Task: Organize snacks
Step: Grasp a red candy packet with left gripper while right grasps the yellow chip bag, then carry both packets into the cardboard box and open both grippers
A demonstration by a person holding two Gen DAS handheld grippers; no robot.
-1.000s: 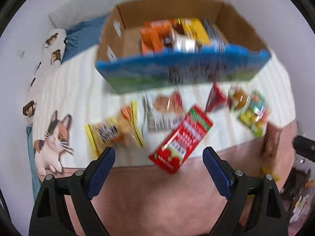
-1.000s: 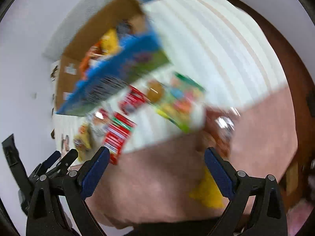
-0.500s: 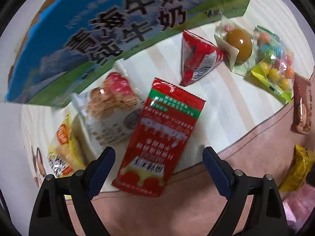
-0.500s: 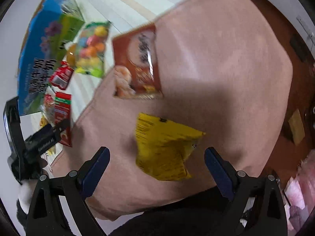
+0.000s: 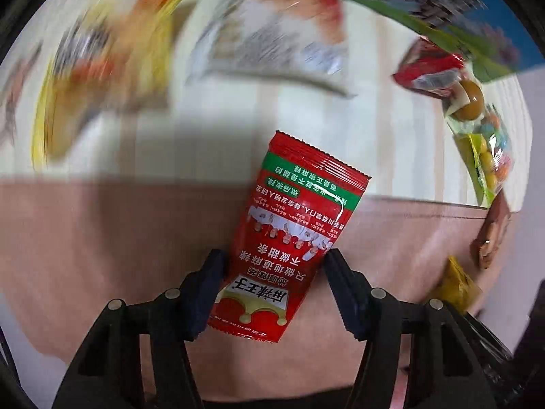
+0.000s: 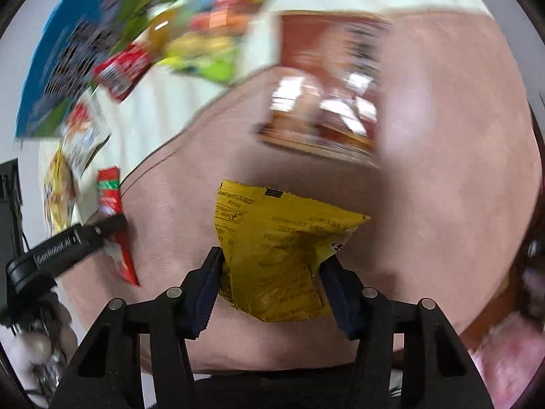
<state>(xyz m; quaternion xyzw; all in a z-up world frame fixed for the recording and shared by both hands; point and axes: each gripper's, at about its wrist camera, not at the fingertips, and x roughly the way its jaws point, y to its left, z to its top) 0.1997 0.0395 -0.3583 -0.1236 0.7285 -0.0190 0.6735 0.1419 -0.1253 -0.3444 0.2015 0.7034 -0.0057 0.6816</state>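
My left gripper [image 5: 272,283] is shut on a red snack packet [image 5: 289,238] with white Chinese print, held above the pink blanket [image 5: 102,238]. My right gripper [image 6: 270,284] is shut on a yellow snack bag [image 6: 279,252], also over the pink blanket [image 6: 442,136]. The left gripper and its red packet [image 6: 112,211] show at the left of the right wrist view. Other snacks lie on the white striped sheet: a yellow packet [image 5: 102,68], a white packet [image 5: 279,34], a small red packet [image 5: 429,68] and a colourful candy bag [image 5: 487,150].
The blue and green cardboard box [image 5: 477,17] stands at the far edge, also in the right wrist view [image 6: 68,58]. A brown snack packet [image 6: 330,85] lies on the blanket beyond the yellow bag. Another yellow bag [image 5: 456,286] shows at the left view's right edge.
Both grippers have closed: the left on the red packet, the right on the yellow bag. The background is blurred, so both are moving.
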